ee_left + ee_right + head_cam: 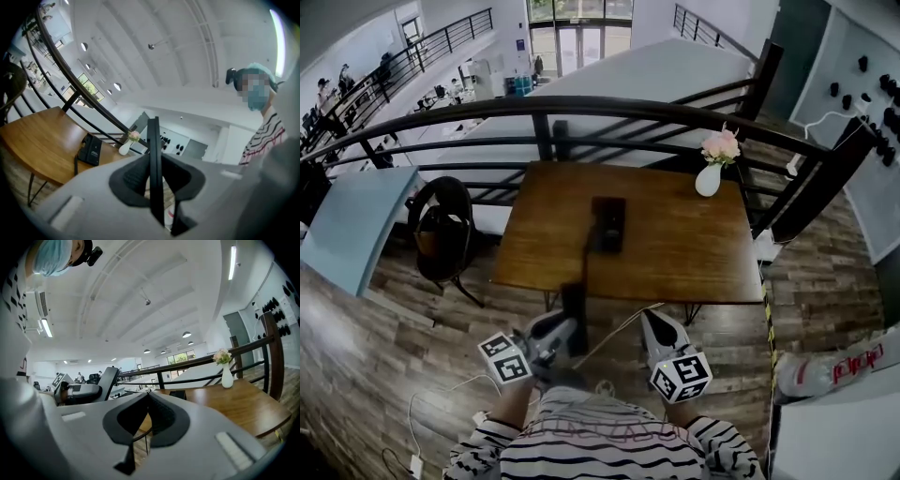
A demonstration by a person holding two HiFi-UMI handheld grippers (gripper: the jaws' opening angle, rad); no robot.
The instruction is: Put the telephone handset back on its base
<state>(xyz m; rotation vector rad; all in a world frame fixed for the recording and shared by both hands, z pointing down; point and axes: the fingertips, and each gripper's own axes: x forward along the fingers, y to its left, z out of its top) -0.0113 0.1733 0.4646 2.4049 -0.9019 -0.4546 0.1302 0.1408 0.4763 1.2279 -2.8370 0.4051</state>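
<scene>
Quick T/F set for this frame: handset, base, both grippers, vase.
1. The left gripper is clamped on the black handset. True.
2. The handset rests on its base. False: it is off the base, held in front of the table's near edge, and the cord links the two.
3. The base stands on the wooden table. True.
4. The right gripper holds the vase. False: its jaws are together on nothing, and the vase stands at the table's far right corner.
</scene>
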